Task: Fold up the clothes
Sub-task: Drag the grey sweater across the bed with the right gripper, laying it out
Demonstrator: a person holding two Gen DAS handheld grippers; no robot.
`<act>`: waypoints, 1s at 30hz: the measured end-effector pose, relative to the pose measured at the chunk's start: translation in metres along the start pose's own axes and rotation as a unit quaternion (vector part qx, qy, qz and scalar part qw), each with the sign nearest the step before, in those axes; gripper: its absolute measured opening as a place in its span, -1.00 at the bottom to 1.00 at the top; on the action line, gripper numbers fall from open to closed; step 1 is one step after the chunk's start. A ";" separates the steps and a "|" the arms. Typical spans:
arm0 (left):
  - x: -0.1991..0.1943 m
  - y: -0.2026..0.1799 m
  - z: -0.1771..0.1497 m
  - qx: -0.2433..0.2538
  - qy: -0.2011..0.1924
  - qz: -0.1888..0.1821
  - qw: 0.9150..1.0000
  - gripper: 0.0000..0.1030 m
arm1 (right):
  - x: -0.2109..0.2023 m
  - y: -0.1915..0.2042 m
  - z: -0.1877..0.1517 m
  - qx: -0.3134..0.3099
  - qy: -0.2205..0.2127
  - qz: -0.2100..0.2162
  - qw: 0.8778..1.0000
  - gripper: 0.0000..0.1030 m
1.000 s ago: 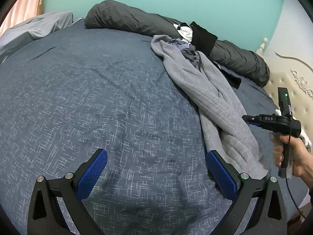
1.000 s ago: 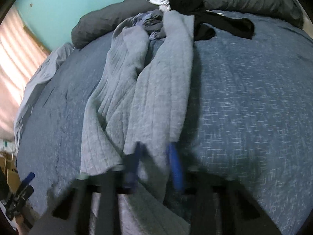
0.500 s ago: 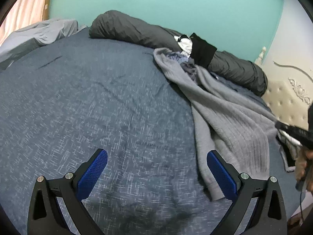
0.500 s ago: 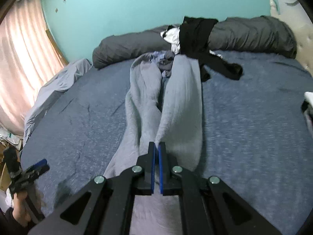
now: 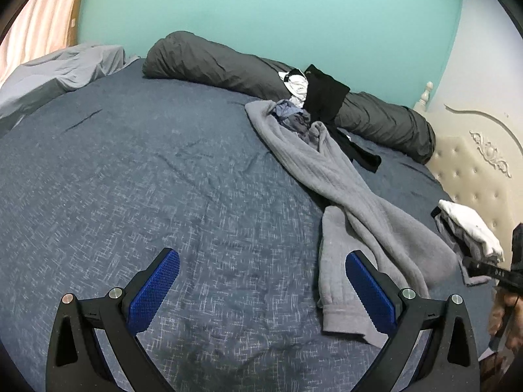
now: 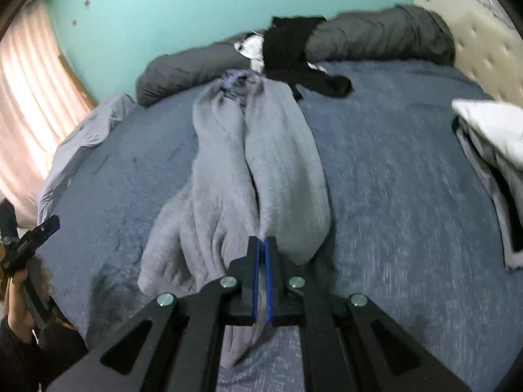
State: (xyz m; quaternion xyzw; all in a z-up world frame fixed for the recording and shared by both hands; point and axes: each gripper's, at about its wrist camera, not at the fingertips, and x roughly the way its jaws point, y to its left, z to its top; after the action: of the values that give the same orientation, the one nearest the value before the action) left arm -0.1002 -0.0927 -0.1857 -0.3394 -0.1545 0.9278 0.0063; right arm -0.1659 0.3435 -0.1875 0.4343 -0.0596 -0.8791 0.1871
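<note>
Your right gripper [image 6: 262,245] is clamped on an edge of the grey garment [image 6: 228,176]; your left gripper [image 5: 261,287] gapes wide over the bed [image 5: 130,170], with the garment's hem beside its right finger. The garment stretches away, long and rumpled, towards the clothes pile [image 5: 313,94].

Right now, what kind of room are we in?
Most likely a bedroom: a wide bed, a tufted headboard and a curtained window, with grey trousers lying across the bed.

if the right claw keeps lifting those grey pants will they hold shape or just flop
Probably flop: the grey pants already sag in soft folds from where the right claw pinches them. They look thick and fleecy, so likely heavy enough to drag along the blue bedspread. The free leg cuff would likely trail behind.
</note>
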 end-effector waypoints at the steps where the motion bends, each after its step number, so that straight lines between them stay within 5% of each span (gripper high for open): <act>1: 0.002 0.001 -0.001 -0.001 0.002 0.000 1.000 1.00 | -0.001 -0.002 0.003 0.004 -0.005 -0.015 1.000 -0.94; 3: 0.008 0.003 -0.004 -0.005 0.006 0.001 1.000 1.00 | -0.003 -0.001 0.012 0.003 -0.017 -0.030 0.999 -0.91; 5: 0.017 0.007 -0.006 -0.010 0.011 0.003 1.000 1.00 | 0.000 0.006 0.022 -0.003 -0.026 -0.034 0.999 -0.69; 7: 0.025 0.009 -0.008 -0.010 0.016 0.005 1.000 1.00 | 0.012 0.017 0.032 -0.010 -0.021 -0.023 0.999 -0.19; 10: 0.039 0.013 -0.010 -0.006 0.024 0.007 1.000 1.00 | 0.040 0.042 0.044 -0.033 -0.005 -0.010 0.999 -0.02; 19: 0.078 0.029 -0.018 -0.015 0.048 0.007 0.999 1.00 | 0.144 0.110 0.074 -0.090 0.054 -0.005 0.995 0.09; 30: 0.094 0.032 -0.018 -0.014 0.056 0.005 0.998 1.00 | 0.237 0.152 0.092 -0.151 0.114 -0.058 0.980 0.05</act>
State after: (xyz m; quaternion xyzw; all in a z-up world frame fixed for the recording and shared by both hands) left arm -0.1585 -0.1072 -0.2675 -0.3914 -0.1656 0.9052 0.0058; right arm -0.3275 0.1078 -0.2660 0.5014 0.1211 -0.8318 0.2052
